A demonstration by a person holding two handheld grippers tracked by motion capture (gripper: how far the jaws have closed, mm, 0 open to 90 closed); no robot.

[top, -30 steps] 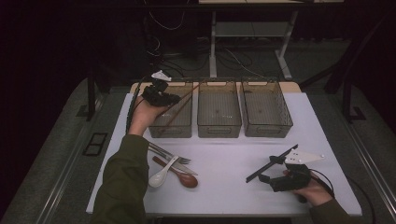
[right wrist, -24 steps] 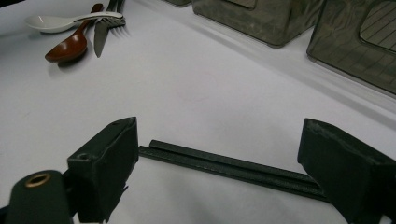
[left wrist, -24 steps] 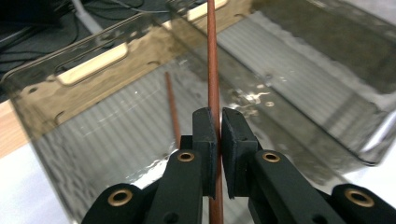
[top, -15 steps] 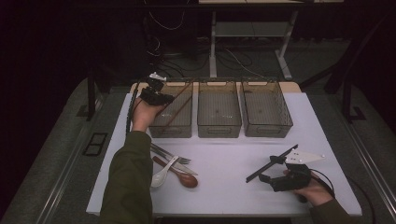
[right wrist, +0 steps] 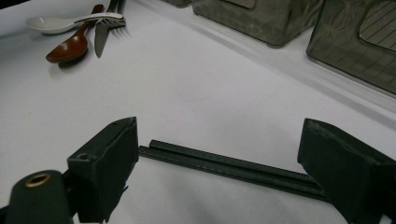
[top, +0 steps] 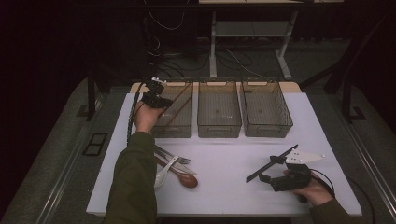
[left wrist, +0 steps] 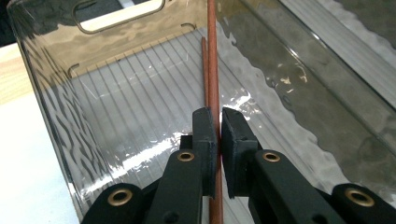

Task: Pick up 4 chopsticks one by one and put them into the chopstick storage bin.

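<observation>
**Left gripper carrying chopsticks into bin 1; right gripper standing over black pair**

While I am comparing this moment with the high view of 1 second ago, I am noting that the left gripper (top: 154, 93) is sitting farther forward and higher, now over the near-left corner of the left bin (top: 185, 127) rather than just short of it. The red-brown chopsticks (left wrist: 212, 70) are now reaching diagonally into that bin, their far ends running down toward its ribbed floor. I am judging from this that the delivery is in its closing stage: the sticks are inside the container walls but are not yet let go.

The left jaws are standing nearly closed, pinching the chopsticks between the pads. The left forearm is stretching forward from the bottom edge, the hand raised at the bin's corner, cable trailing down its outer side.

The right gripper (right wrist: 219, 154) is resting low at the near right of the table (top: 233, 158), unchanged in place. Its jaws are spread wide and are gripping nothing; the black chopsticks (right wrist: 233, 164) are lying flat on the table between them, untouched. The right hand (top: 314, 192) is lying behind it.

The spoons and forks (top: 175, 168) are waiting beside the left sleeve. The other 2 bins are holding no cutlery that I can see.
</observation>
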